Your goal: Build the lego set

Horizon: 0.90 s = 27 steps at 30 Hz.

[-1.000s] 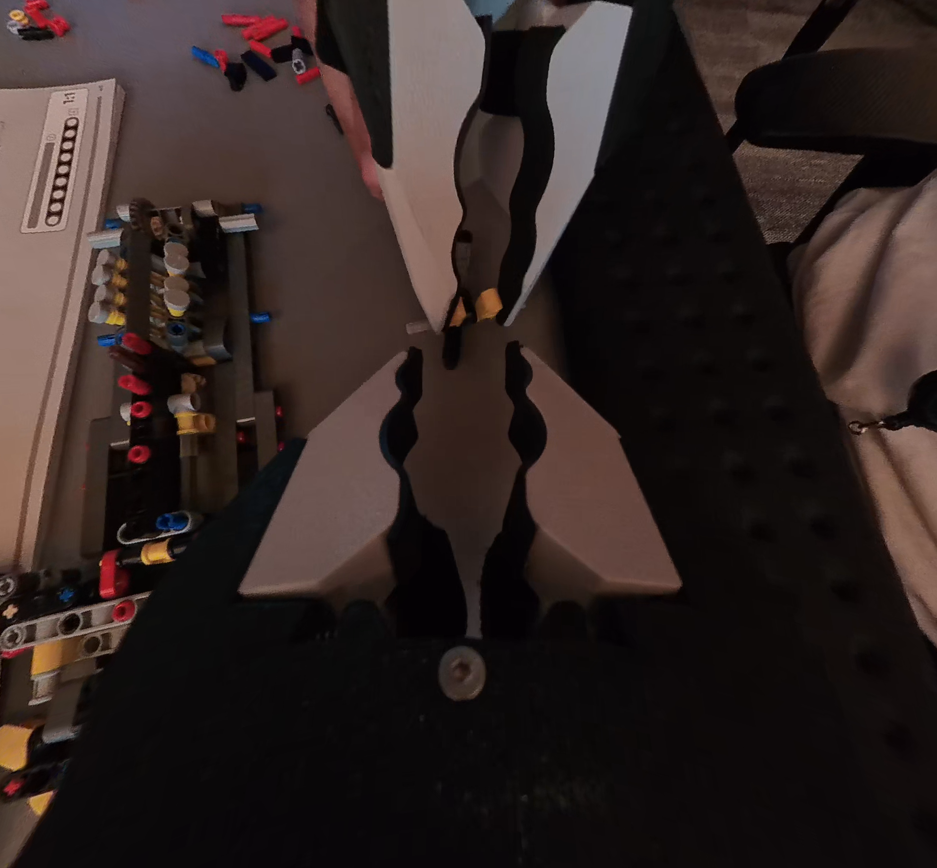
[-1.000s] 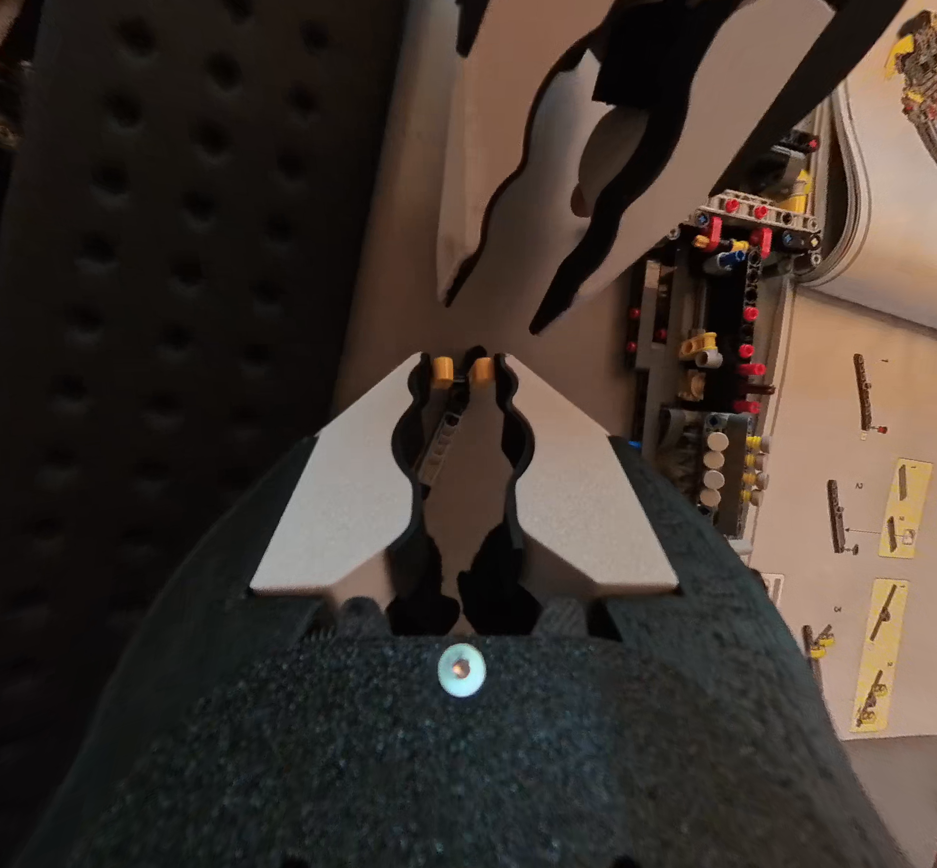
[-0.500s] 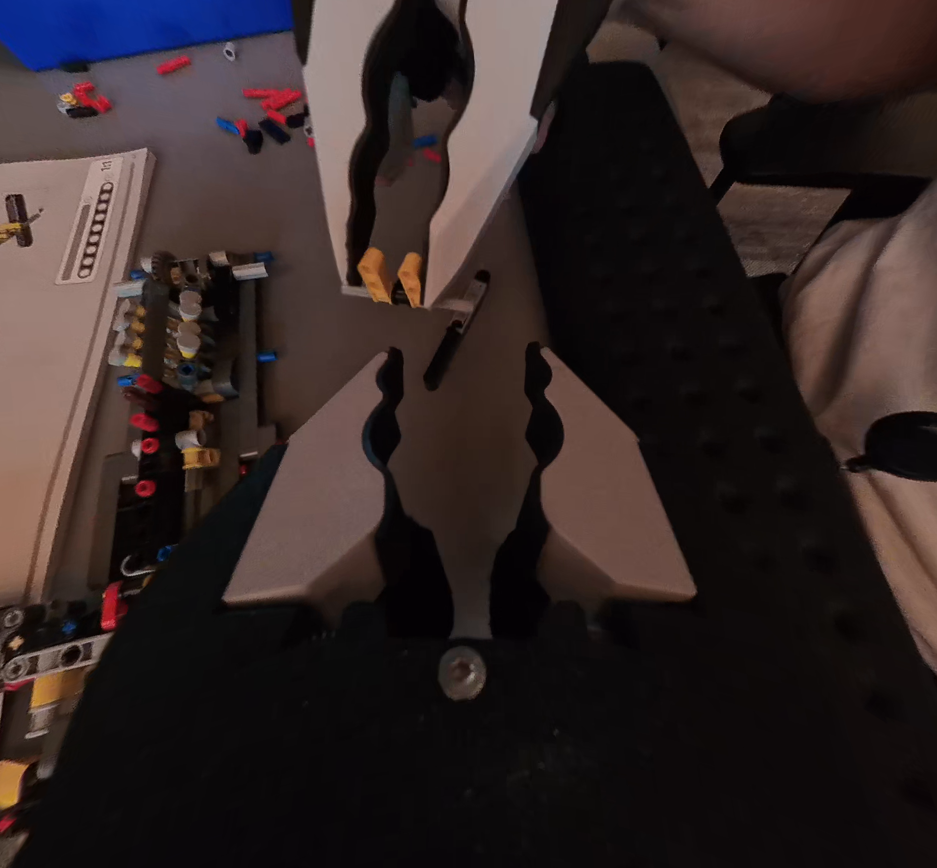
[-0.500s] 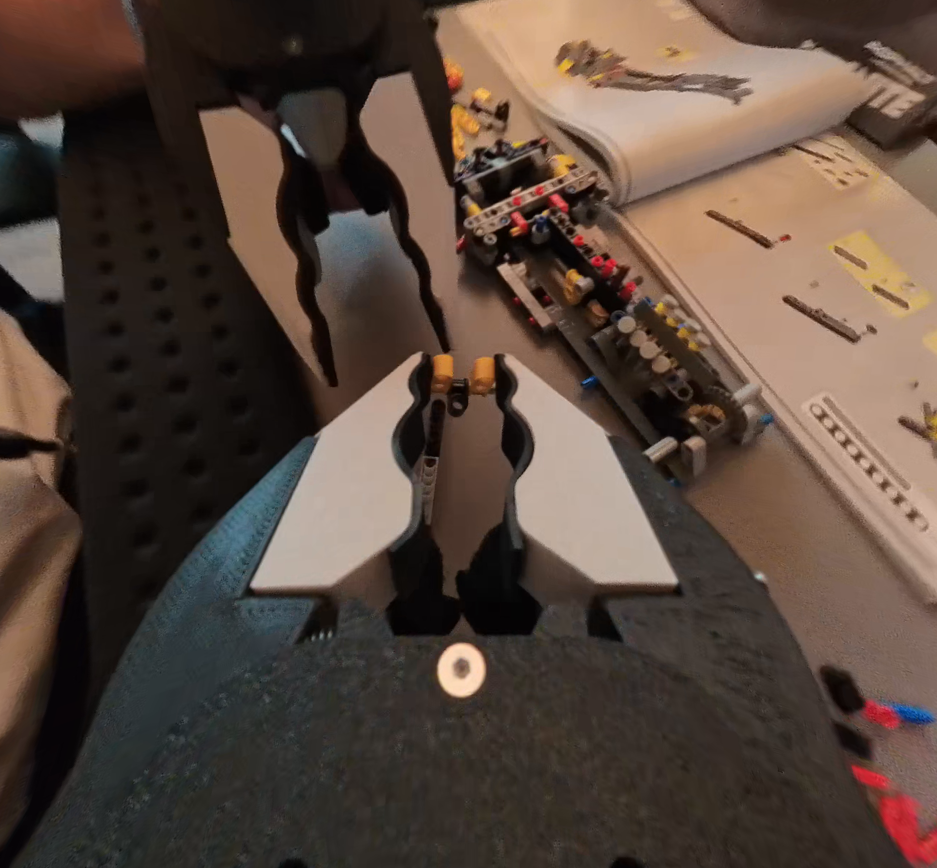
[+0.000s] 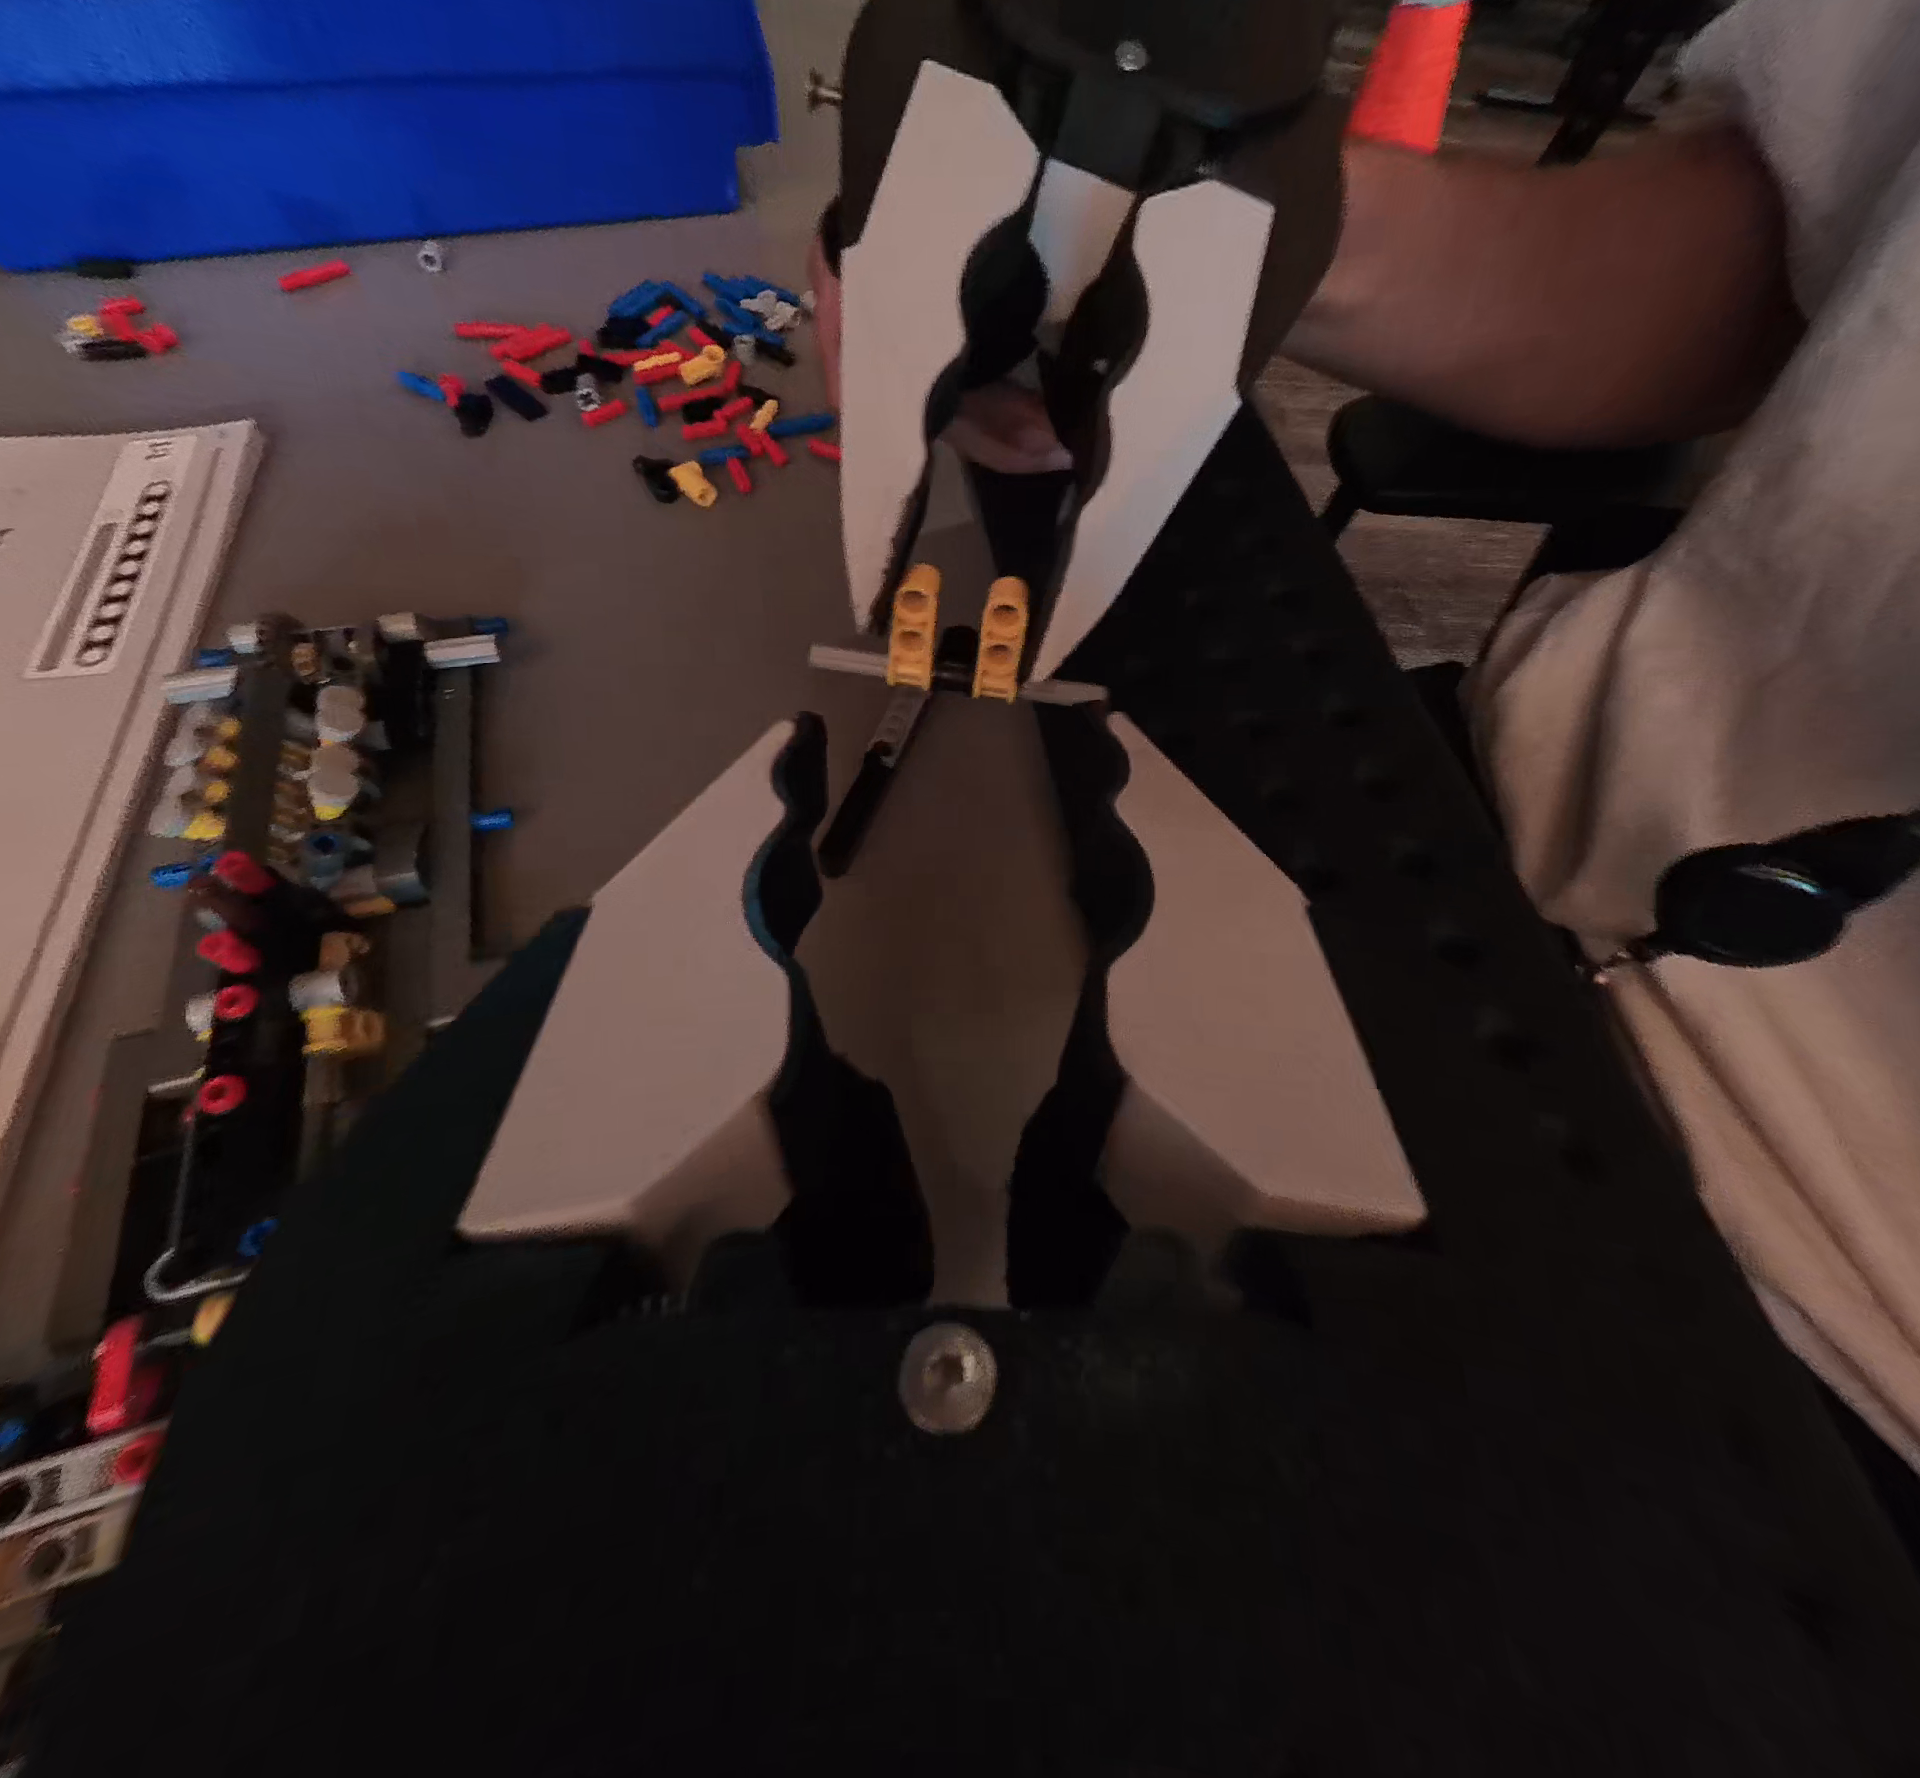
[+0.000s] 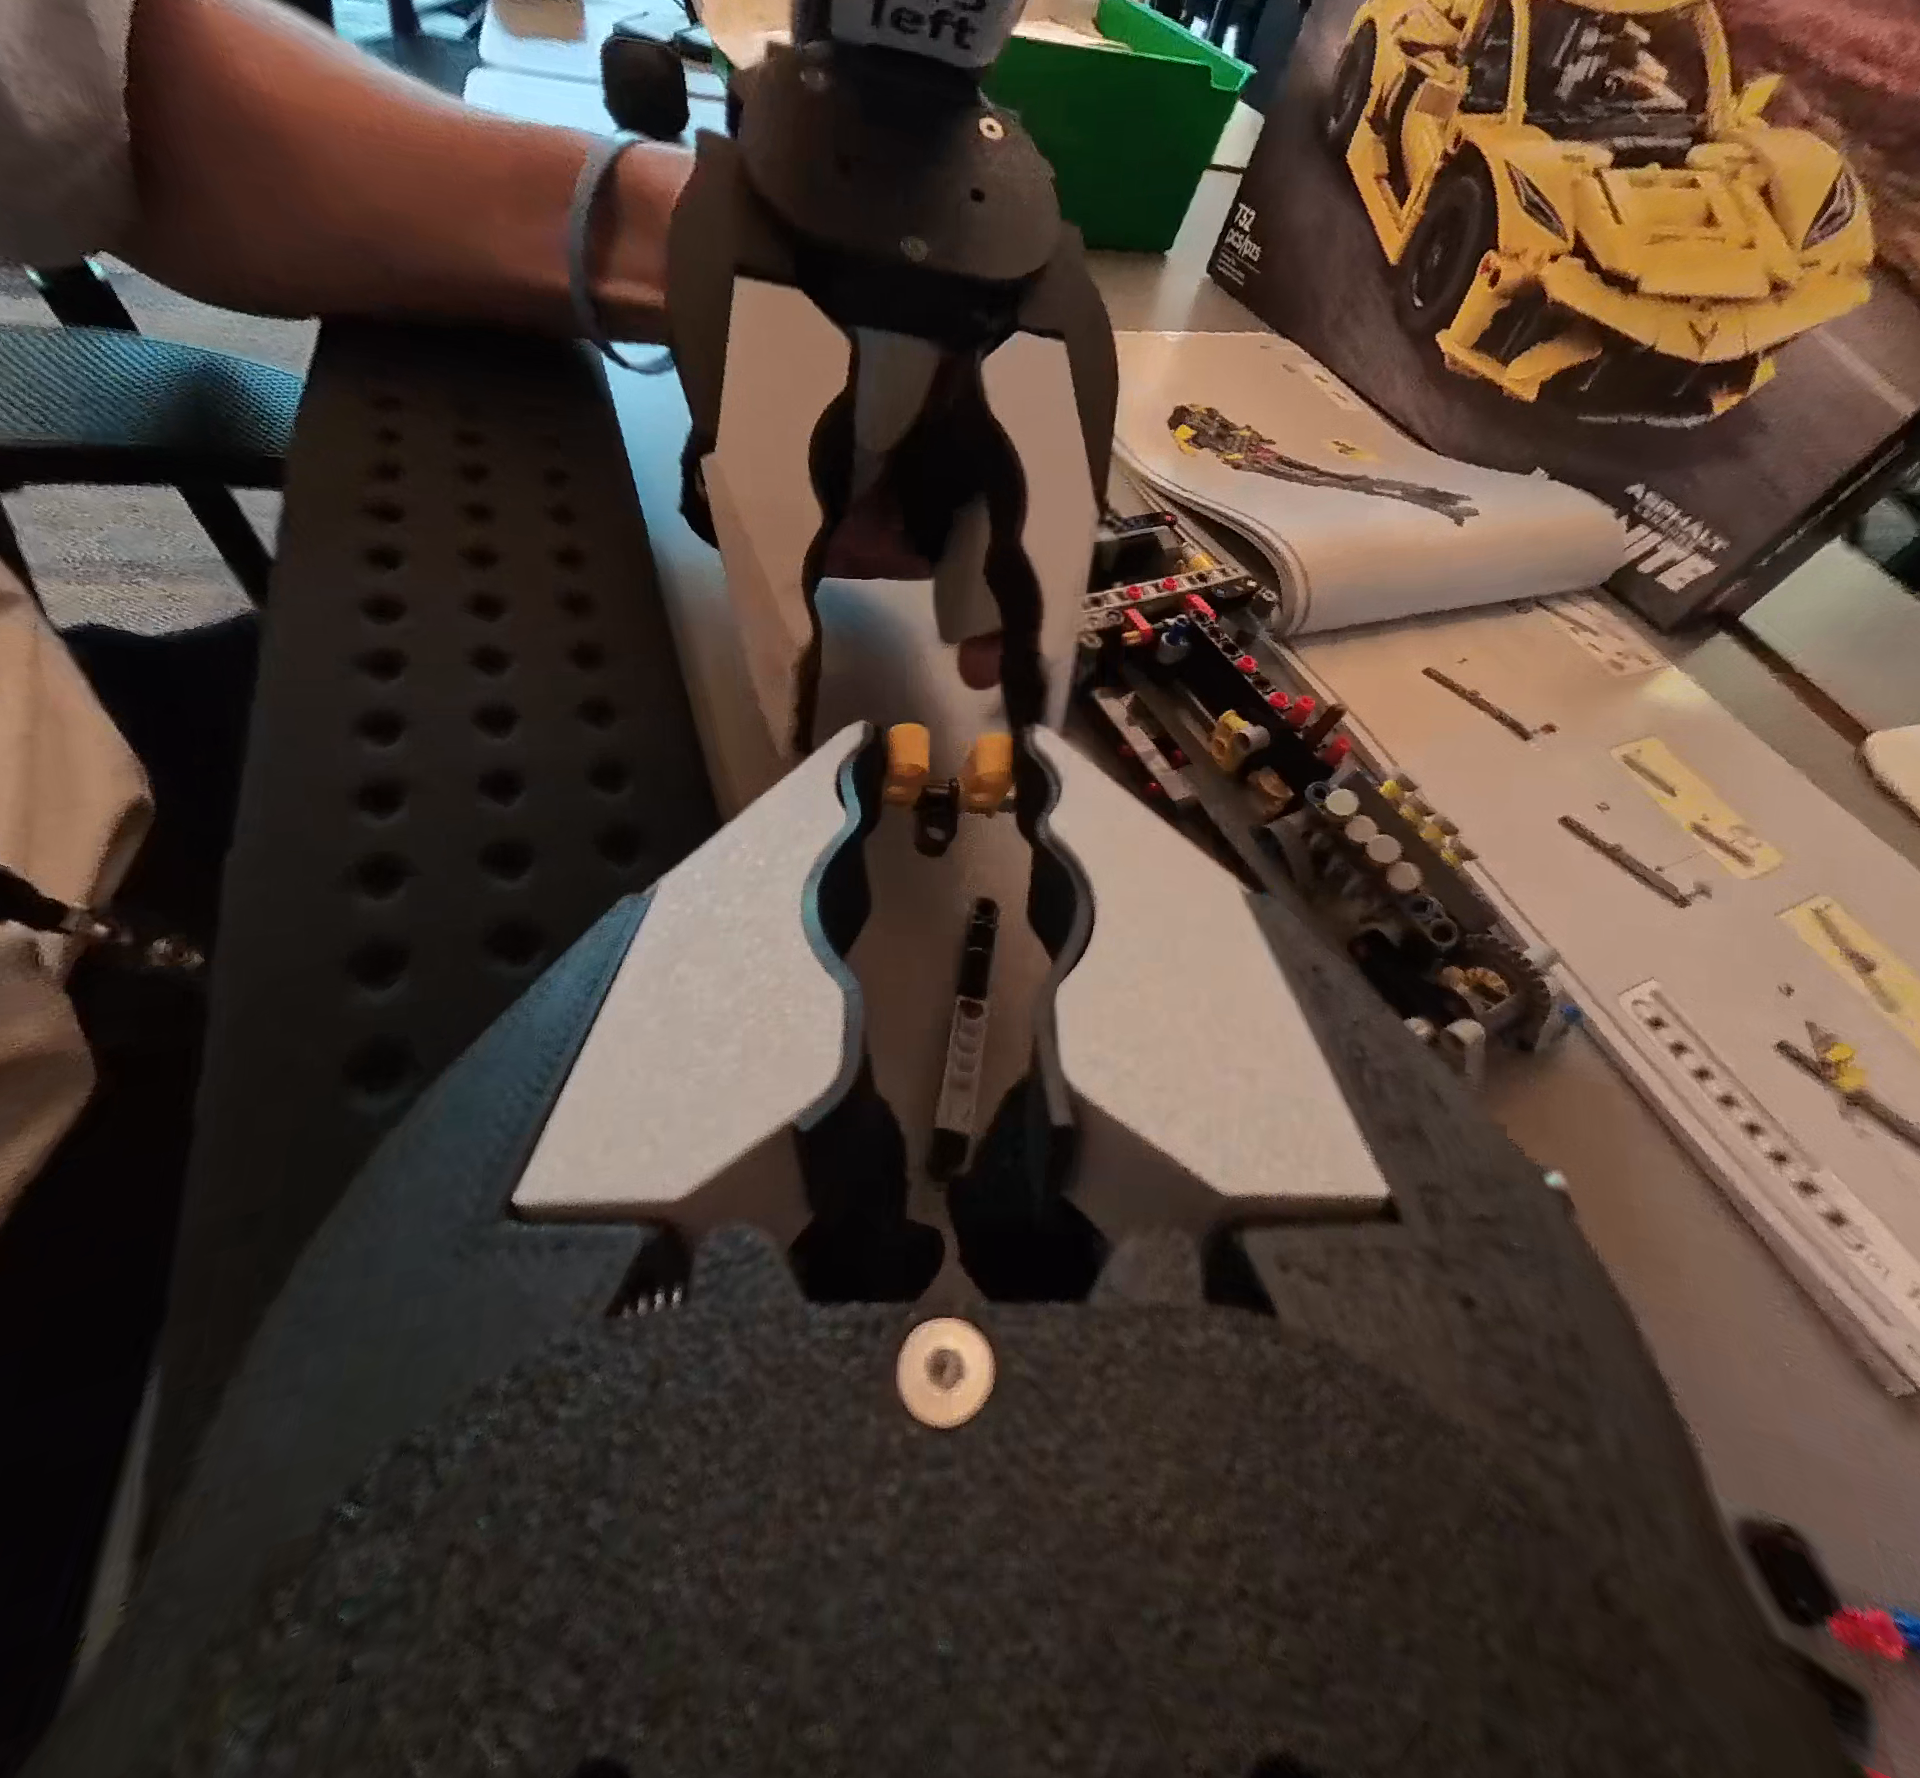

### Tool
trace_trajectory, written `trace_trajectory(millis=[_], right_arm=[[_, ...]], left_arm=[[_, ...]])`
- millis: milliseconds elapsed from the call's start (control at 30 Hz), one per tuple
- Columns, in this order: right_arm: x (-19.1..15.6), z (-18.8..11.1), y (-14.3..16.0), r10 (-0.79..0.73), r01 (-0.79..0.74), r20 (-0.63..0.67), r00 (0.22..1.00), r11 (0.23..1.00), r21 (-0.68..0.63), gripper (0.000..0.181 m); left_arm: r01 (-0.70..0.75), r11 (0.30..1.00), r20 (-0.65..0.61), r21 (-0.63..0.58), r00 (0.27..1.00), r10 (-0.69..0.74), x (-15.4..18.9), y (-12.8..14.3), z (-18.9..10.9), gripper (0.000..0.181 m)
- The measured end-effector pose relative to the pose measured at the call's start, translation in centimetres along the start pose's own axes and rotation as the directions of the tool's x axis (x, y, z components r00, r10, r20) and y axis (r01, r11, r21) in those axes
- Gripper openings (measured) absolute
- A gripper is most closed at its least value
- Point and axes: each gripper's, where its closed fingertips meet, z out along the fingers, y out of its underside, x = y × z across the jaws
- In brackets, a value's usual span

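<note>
My right gripper [image 6: 951, 741] is shut on a small assembly [image 6: 940, 772]: two yellow connectors on a grey axle, with a thin black beam [image 6: 966, 1032] hanging back between its fingers. In the left wrist view the right gripper [image 5: 961, 648] comes in from above, holding the yellow connectors [image 5: 956, 637] tip to tip with my left gripper [image 5: 945, 731]. The left gripper is open and empty. The black beam [image 5: 868, 793] hangs between its fingers without touching them. The left gripper [image 6: 920, 720] also shows from above in the right wrist view.
A partly built chassis [image 5: 301, 845] [image 6: 1299, 772] lies on the grey table beside the open instruction booklet [image 5: 94, 637] [image 6: 1558, 793]. Loose pieces [image 5: 665, 378] are scattered before blue bins [image 5: 364, 97]. A black perforated panel [image 6: 468, 637] runs along the table edge. The set's box [image 6: 1610, 170] stands behind. The tips of both grippers are at nearly the same place.
Both grippers have tilted up from looking down at the table and now face each other level. The left gripper has opened wider. The right gripper still holds the yellow assembly.
</note>
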Motion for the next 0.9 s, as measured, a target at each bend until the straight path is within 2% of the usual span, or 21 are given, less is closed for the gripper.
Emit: trace_trajectory(millis=[100, 200, 300, 433, 500, 633, 733, 833, 900], right_arm=[[0.6, 0.0, 1.0, -0.155, 0.149, -0.079, 0.985, 0.985, -0.082, 0.025], [2.2, 0.1, 1.6, -0.309, 0.272, -0.216, 0.926, 0.944, -0.186, 0.024], [2.0, 0.3, 0.5, -0.340, 0.309, -0.278, 0.899, 0.939, -0.148, 0.024], [2.4, 0.3, -0.5, -0.342, 0.316, -0.349, 0.872, 0.940, -0.131, 0.024], [2.4, 0.4, -0.5, -0.329, 0.303, -0.356, 0.875, 0.944, -0.127, 0.024], [2.1, 0.8, 1.0, -0.220, 0.178, -0.303, 0.927, 0.971, -0.161, 0.025], [1.5, -0.1, 1.6, -0.053, 0.015, -0.225, 0.973, 0.986, -0.167, 0.038], [1.5, -1.6, 1.9, 0.047, -0.079, -0.191, 0.980, 0.984, -0.162, 0.032], [1.7, -1.9, 2.5, 0.022, -0.064, -0.208, 0.978, 0.979, -0.195, 0.026]], left_arm=[[0.048, 0.999, -0.056, -0.021, 0.997, -0.049, 0.7, 0.4, 0.1, 0.045], [0.148, 0.989, -0.114, -0.009, 0.982, -0.148, 1.0, 0.0, 0.3, 0.040], [0.190, 0.982, -0.099, 0.006, 0.977, -0.188, 0.4, -0.1, 0.5, 0.035], [0.156, 0.988, -0.050, 0.004, 0.987, -0.155, 0.0, 0.0, 0.7, 0.021], [0.151, 0.989, 0.003, 0.002, 0.989, -0.151, -0.7, 0.1, 0.7, 0.009], [0.245, 0.967, 0.012, -0.071, 0.970, -0.245, -1.0, 1.5, 1.0, 0.006], [0.391, 0.915, 0.006, -0.098, 0.920, -0.392, -0.5, 2.3, 0.9, 0.003], [0.499, 0.858, 0.076, -0.118, 0.867, -0.493, -0.7, 3.5, 0.5, 0.002], [0.593, 0.799, 0.065, -0.098, 0.805, -0.589, -0.6, 3.5, 0.5, 0.002]])
